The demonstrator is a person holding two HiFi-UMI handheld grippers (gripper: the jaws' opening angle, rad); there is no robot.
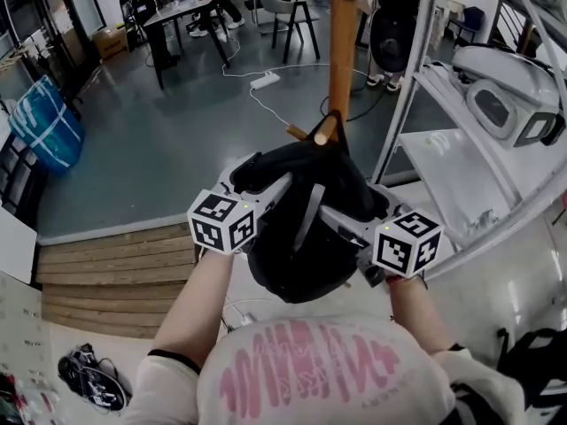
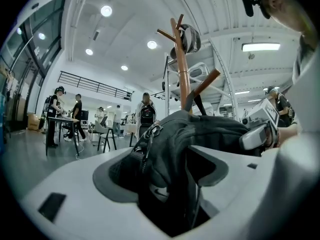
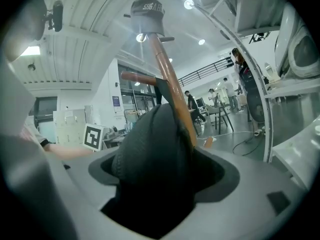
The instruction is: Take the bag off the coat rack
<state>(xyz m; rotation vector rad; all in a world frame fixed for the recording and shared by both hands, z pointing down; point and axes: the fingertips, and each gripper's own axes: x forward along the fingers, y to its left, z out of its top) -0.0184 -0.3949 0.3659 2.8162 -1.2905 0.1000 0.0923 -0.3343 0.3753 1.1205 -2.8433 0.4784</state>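
While both grippers close in from either side, black bag at frame centre, its top against the wooden coat rack, left gripper clamped on the bag's left side, right gripper clamped on its right side, grey cap on the rack's top.

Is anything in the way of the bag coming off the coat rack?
Nothing sits in between: the left tool and right tool both clamp the bag. What holds it back is its strap, which looks looped over a wooden peg of the coat rack.
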